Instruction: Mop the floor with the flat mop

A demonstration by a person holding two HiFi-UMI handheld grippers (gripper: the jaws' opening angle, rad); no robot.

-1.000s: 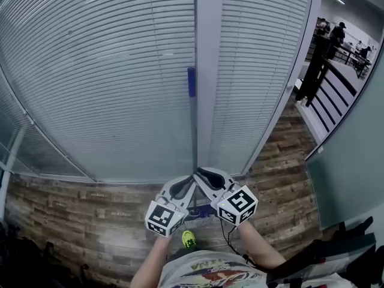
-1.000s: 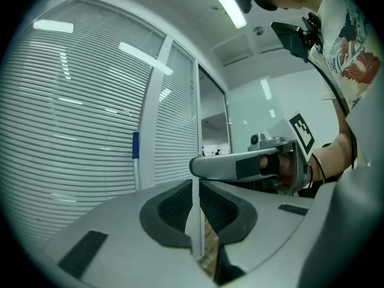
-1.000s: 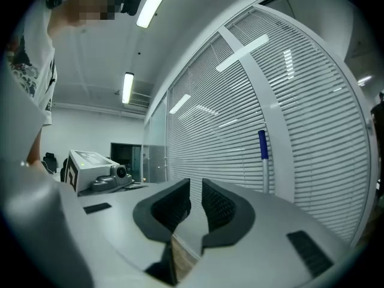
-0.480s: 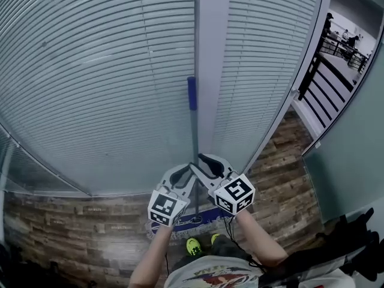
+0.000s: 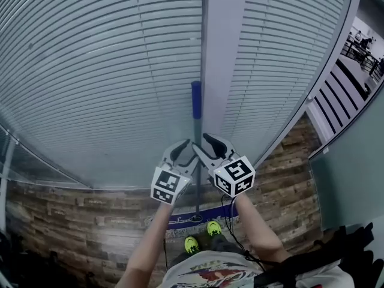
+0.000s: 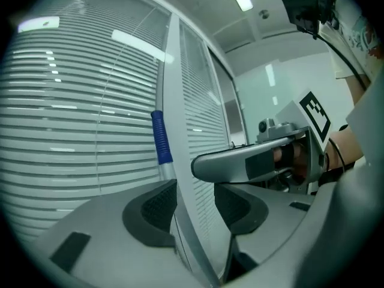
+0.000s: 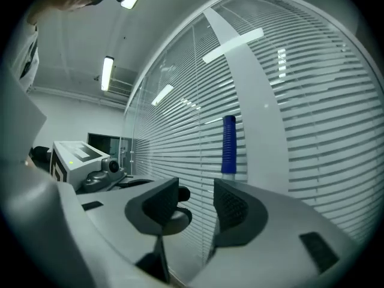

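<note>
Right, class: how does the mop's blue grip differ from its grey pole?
The blue grip is bright blue, the grey pole dull grey. The blue grip caps the top; the grey pole runs down toward the floor. The blue grip looks thicker than the grey pole. Both form one straight handle, upright by the window post.

Right tool (image 7: 194,201) just opened, empty, mop handle (image 7: 228,144) beyond
</note>
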